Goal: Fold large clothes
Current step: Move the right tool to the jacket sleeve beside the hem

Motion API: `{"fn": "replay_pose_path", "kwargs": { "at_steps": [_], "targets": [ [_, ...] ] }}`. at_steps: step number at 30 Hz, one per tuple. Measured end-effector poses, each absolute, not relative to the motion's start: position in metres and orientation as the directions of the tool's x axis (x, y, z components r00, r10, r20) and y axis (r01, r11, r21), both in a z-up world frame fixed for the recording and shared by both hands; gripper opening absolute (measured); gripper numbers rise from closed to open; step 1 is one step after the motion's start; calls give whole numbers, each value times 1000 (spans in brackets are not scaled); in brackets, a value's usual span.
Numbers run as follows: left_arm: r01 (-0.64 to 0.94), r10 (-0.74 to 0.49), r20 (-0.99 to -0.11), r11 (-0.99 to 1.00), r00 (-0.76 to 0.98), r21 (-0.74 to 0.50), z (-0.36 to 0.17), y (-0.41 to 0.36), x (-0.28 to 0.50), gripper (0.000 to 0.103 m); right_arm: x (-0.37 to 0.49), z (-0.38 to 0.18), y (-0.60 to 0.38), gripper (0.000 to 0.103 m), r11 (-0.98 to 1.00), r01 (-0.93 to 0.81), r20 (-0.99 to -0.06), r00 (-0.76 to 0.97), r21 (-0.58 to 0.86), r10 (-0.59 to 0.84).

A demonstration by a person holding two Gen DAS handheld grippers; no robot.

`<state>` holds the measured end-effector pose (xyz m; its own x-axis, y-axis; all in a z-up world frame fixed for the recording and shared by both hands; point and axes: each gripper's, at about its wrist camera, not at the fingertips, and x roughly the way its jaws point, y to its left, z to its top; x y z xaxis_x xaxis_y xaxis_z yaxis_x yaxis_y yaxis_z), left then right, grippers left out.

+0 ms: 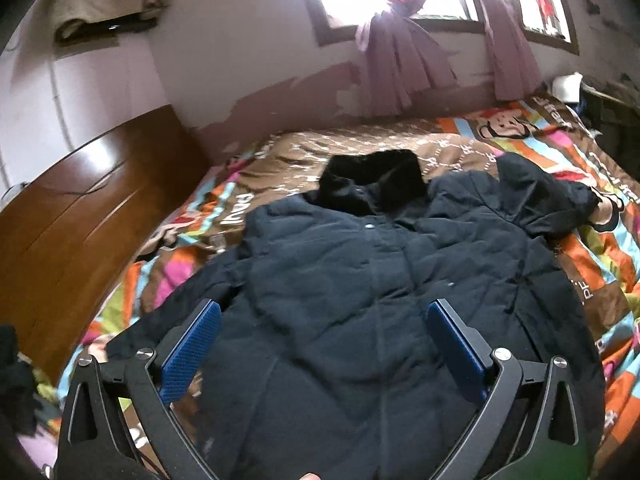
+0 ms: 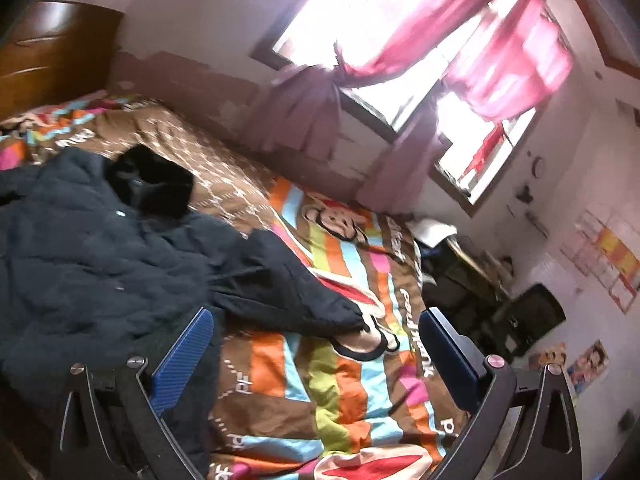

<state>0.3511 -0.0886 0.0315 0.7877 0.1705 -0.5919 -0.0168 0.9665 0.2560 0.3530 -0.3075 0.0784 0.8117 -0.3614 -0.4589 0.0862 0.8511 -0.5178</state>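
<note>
A large dark navy padded coat lies spread on the bed, its black fur collar toward the far wall and one sleeve bent out to the right. My left gripper is open and empty, hovering over the coat's lower body. In the right wrist view the coat fills the left side, and its sleeve stretches across the bedspread. My right gripper is open and empty, above the bedspread just in front of the sleeve cuff.
The bed has a colourful striped cartoon bedspread. A wooden headboard stands at the left. A window with pink curtains is behind the bed. Dark clutter and a chair stand at the bed's right side.
</note>
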Motion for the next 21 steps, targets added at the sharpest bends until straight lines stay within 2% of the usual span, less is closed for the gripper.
{"fn": "replay_pose_path", "kwargs": {
  "at_steps": [9,16,19,21],
  "targets": [
    [74,80,-638,975,766,210,-11,-140,439,101,423,7,-380,103,835,186,-512,714,-519,-477],
    [113,36,-678,978,734,175,-46,-170,502,101,462,-44,-410,103,800,209,-499,685,-563,-530],
    [146,-11,-705,980,709,132,-58,-182,534,101,484,-66,-421,103,834,190,-537,687,-518,-490],
    [172,-63,-720,982,691,79,-65,-188,553,101,503,-80,-439,103,924,114,-612,718,-366,-331]
  ]
}}
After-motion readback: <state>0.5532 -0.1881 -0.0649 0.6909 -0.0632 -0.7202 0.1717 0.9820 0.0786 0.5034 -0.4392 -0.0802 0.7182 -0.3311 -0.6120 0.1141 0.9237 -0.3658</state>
